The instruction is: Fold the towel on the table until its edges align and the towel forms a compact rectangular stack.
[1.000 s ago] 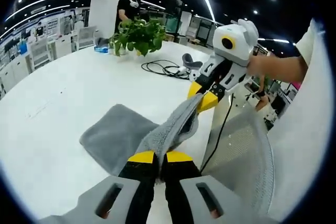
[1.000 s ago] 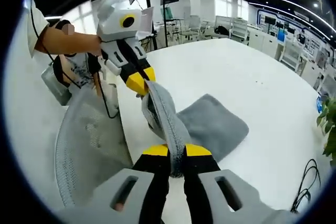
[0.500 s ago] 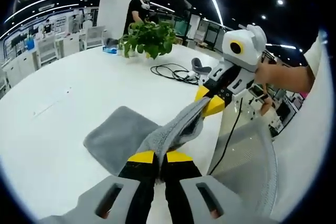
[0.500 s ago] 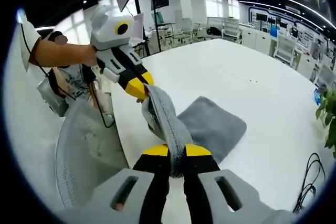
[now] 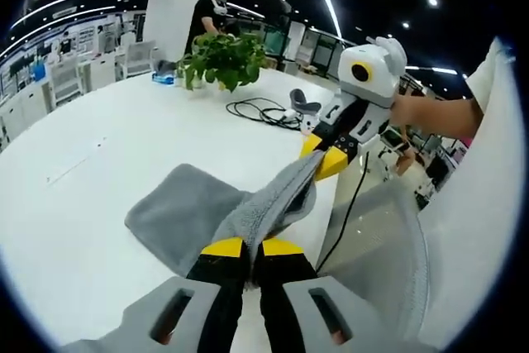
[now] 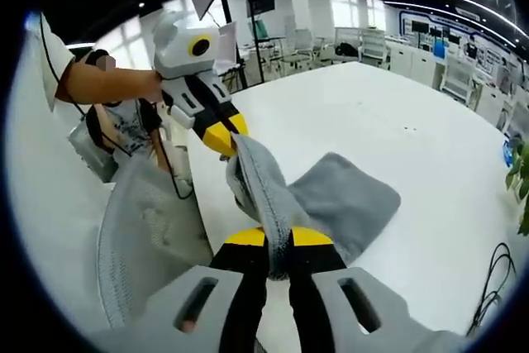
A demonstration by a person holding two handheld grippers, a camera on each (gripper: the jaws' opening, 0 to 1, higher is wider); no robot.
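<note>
Grey towel held taut between two grippers at the near edge of a white table.

Left gripper view: the left gripper [image 5: 252, 247] pinches one end of the towel [image 5: 186, 208]; the right gripper [image 5: 327, 155] pinches the other, the rest resting on the table [image 5: 99, 155]. Right gripper view: the right gripper [image 6: 278, 237] and left gripper [image 6: 221, 134] both clamp the towel [image 6: 347, 200]; a mesh chair [image 6: 145, 241] stands beside the table [image 6: 413, 130].

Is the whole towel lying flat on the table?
No, both grippers hold one edge of the grey towel up off the white table.
</note>
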